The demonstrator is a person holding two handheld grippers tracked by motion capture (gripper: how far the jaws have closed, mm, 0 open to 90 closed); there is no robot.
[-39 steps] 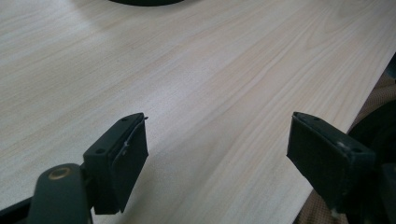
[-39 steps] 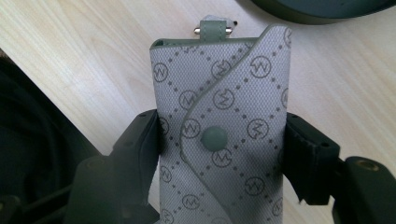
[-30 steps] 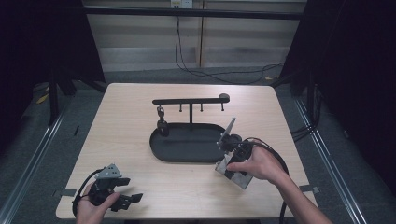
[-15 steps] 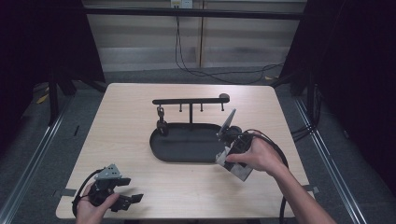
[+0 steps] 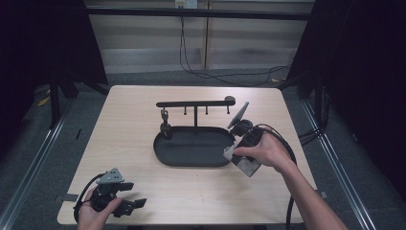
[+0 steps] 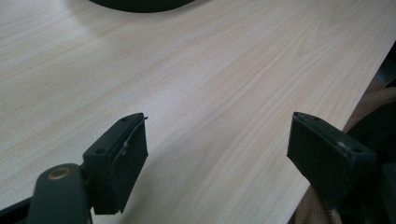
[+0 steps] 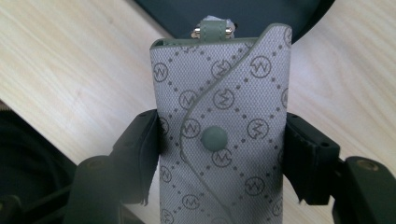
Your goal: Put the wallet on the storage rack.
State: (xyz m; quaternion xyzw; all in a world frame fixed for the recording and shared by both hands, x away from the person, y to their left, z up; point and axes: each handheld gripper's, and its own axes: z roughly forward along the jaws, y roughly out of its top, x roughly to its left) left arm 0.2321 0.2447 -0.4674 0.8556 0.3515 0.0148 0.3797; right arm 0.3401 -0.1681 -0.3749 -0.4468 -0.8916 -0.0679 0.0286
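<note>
Key case (image 7: 219, 140) clamped between right gripper (image 7: 219, 144) pads, lifted over right end of black tray (image 5: 191, 160) near table's right edge; hanging on stand hook (image 5: 207, 111) judged pending. Left gripper (image 6: 217, 149) spread wide, idle at near-left corner.

The key pouch (image 7: 219, 135) is grey fabric printed with small round logos and dotted diamond lines, trimmed in sage green. Its curved flap is closed with a round green snap at the middle. A green tab with metal ends pokes out of its top. It is held upright off the counter (image 5: 287, 120), near the right edge, just beside the black oval tray (image 5: 191, 160).
</note>
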